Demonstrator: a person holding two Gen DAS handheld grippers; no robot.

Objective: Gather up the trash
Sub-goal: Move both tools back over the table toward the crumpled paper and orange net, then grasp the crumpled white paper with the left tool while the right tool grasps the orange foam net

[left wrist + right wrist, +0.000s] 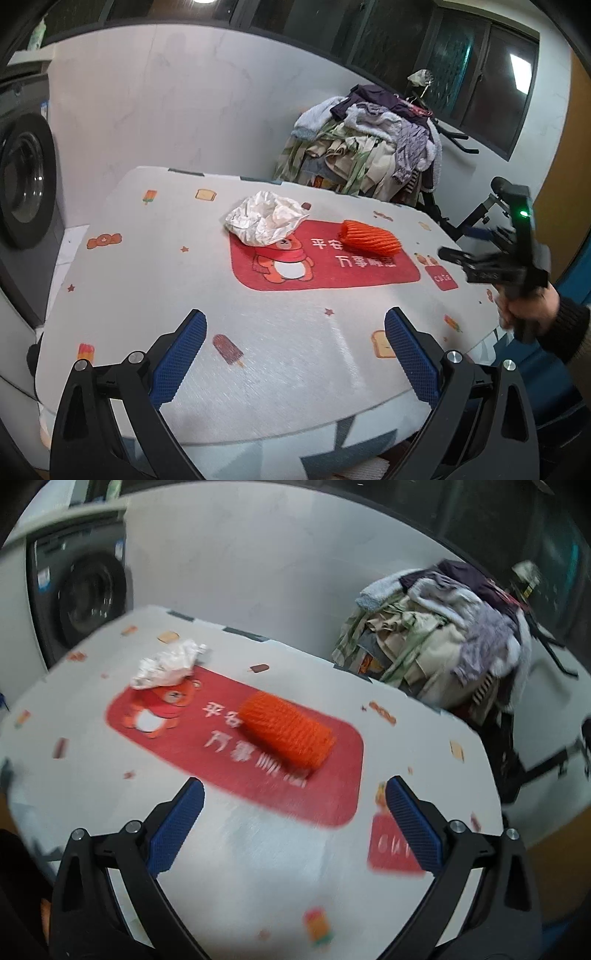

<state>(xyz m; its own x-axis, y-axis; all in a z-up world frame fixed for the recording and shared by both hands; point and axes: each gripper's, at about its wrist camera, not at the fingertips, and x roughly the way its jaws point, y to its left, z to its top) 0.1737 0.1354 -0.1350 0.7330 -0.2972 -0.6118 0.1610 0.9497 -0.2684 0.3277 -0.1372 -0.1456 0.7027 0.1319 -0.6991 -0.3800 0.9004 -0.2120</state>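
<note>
Trash: crumpled white wrapper [264, 223] and orange foam net [286, 734] lying well apart on surface [295, 362], untouched. Both hand-held grippers, left [295, 354] and right [293, 827], spread wide, empty, presumably readied for pickup.

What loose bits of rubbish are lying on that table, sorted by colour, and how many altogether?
White: 1, the crumpled white wrapper at the left end of the red bear patch on the table.
Orange: 1, the orange foam net lying on the patch to its right.
Total: 2. Both tongs are open and empty.
</note>
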